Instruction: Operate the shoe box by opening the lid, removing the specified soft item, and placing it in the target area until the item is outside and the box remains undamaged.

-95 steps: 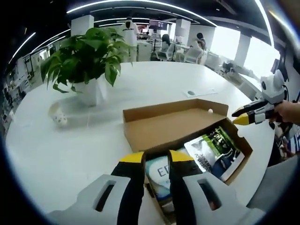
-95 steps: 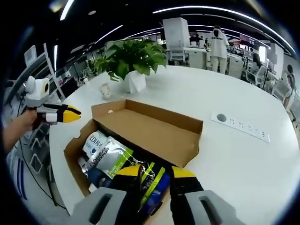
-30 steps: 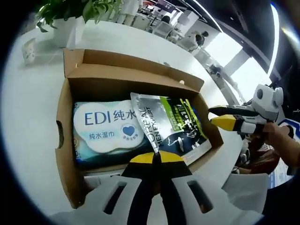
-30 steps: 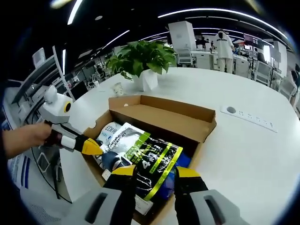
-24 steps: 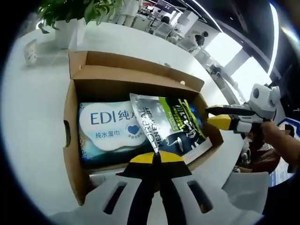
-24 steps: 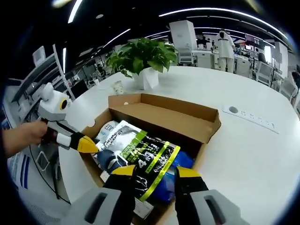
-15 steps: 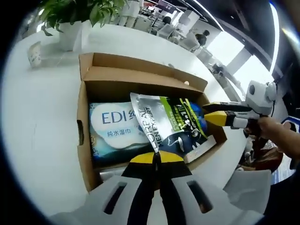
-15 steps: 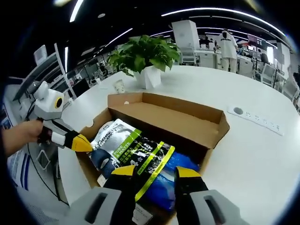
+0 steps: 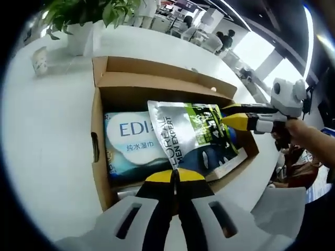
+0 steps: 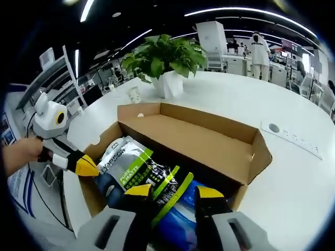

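— When you looked through the left gripper view, what sat where, from the left edge across?

— At the upper left I saw a small white cup (image 9: 38,60) and a potted plant (image 9: 84,21) on the white table (image 9: 42,146). Mid-frame lay the shoe box (image 9: 97,157), its lid (image 9: 157,78) folded back toward the top. Inside, at the left, was a blue and white wipes pack (image 9: 128,141), and overlapping its right side was the silver and green pouch (image 9: 191,133). My left gripper (image 9: 175,177) rose from the bottom centre with its jaws pressed together on the pouch's lower corner. At the right of the frame the right gripper (image 9: 229,118) came in, held by a hand (image 9: 309,144), its yellow tip at the pouch's far edge.

— And the right gripper view?

— At the left edge I saw a hand (image 10: 21,151) holding the left gripper (image 10: 88,168), its yellow tip closed at the pouch's (image 10: 138,167) corner over the box's (image 10: 251,157) near-left wall. The pouch lay inside the box above a blue pack (image 10: 188,209). At bottom centre my right gripper (image 10: 174,192) had its jaws parted, the pouch between them; I couldn't tell whether they touched it. The plant (image 10: 165,57) stood at the upper centre, with a power strip (image 10: 293,138) on the table (image 10: 225,99) at the right.
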Demonstrator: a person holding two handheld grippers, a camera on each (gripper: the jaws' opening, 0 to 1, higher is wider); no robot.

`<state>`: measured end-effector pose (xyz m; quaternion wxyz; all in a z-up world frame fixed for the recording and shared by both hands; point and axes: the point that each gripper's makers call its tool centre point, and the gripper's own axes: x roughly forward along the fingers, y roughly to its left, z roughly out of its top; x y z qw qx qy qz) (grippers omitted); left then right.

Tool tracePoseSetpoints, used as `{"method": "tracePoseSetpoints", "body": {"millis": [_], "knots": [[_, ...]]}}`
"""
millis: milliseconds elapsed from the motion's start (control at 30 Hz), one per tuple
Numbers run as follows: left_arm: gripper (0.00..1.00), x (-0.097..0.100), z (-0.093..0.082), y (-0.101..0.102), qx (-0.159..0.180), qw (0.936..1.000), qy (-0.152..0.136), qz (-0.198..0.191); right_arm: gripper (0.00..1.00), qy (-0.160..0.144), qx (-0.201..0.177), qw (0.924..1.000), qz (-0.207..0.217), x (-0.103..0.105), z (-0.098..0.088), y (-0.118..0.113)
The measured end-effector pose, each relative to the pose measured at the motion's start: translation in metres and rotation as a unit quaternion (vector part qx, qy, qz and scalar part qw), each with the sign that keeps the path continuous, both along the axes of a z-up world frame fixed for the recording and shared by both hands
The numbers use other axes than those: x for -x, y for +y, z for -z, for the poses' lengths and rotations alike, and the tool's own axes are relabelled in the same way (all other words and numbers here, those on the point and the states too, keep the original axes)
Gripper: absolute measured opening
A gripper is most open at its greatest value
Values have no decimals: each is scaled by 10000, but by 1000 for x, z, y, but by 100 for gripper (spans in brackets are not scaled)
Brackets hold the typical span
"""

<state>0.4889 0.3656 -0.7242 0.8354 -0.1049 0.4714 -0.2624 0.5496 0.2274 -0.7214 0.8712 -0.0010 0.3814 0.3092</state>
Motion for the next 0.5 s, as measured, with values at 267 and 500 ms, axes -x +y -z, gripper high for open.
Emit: {"method": "tracePoseSetpoints", "body": {"millis": [267, 500], "knots": [[0, 0, 2, 1, 53, 10000, 18, -40, 20, 204, -226, 9995, 34, 3, 4, 7], [0, 1, 2, 2, -18, 10000, -8, -7, 11, 25, -133, 9999, 25, 2, -2, 5]]}}
